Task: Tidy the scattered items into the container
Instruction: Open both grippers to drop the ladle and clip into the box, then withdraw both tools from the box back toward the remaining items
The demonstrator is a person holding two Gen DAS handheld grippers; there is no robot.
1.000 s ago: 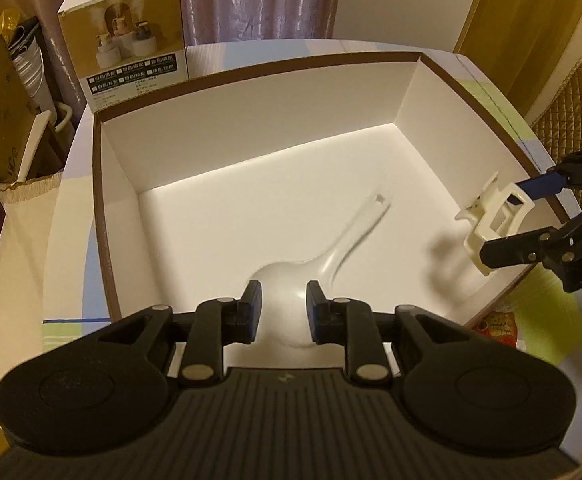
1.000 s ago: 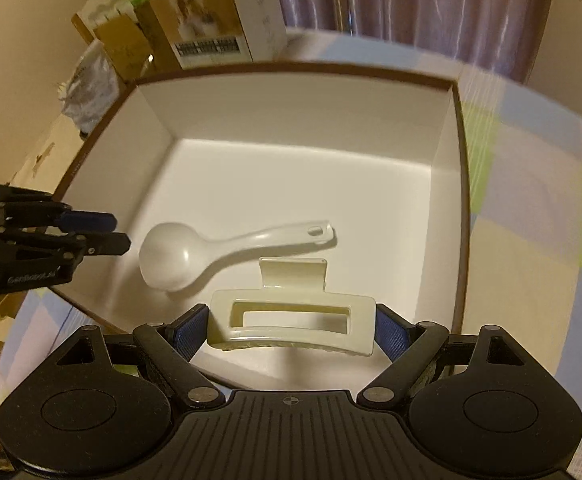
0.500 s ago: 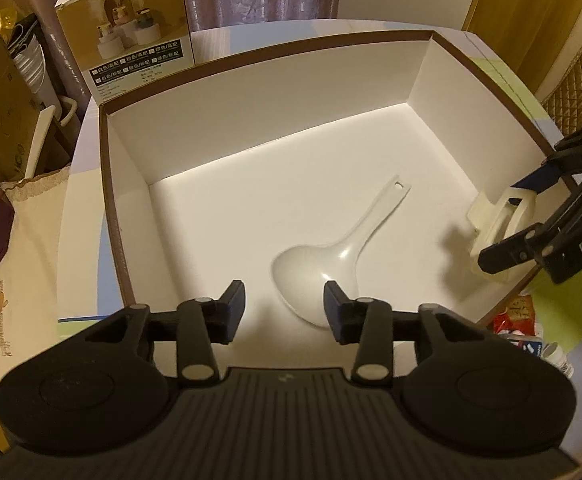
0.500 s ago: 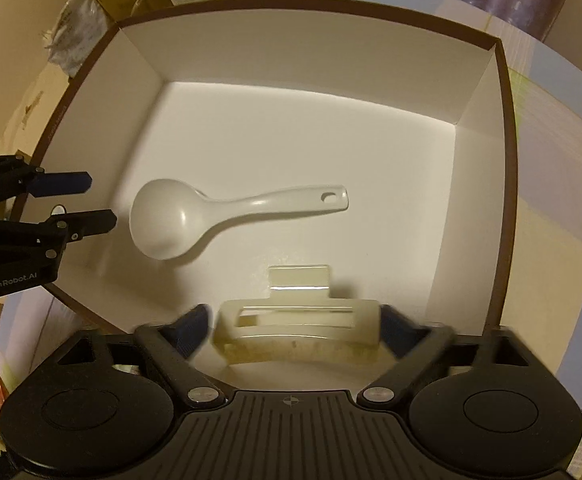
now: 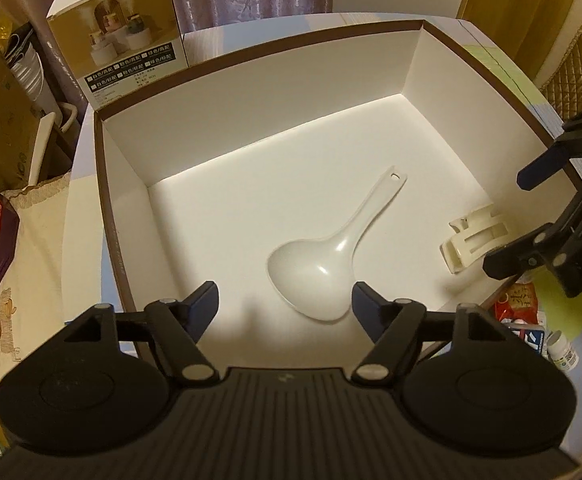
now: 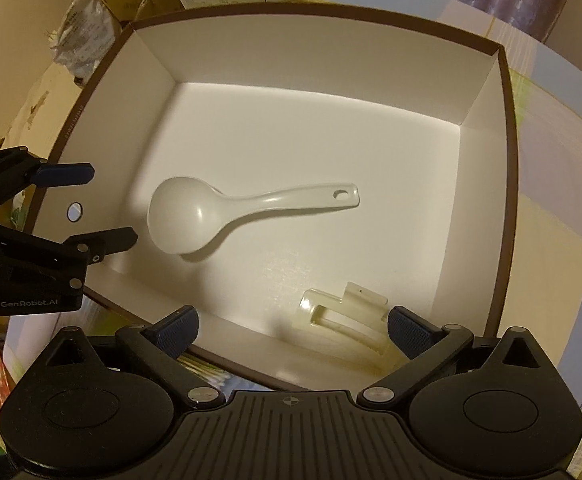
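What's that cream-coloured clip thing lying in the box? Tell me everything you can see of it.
The hair claw clip looks like glossy cream plastic, slightly translucent, with a long rectangular body cut by a slot and a flat squeeze tab sticking up. It lies tilted on the white floor of the box, in the near right corner as the right wrist view shows it, apart from the rice spoon. The right gripper is open around it; its pads do not press on it.

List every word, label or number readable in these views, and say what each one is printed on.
"GenRobot.AI": on the left gripper body, in the right wrist view.
"D": a cut-off letter on the right gripper body, in the left wrist view.
Product box behind the container: a label of small checkbox characters, too small to read.
Small packets beside the container: print blurred, unreadable.
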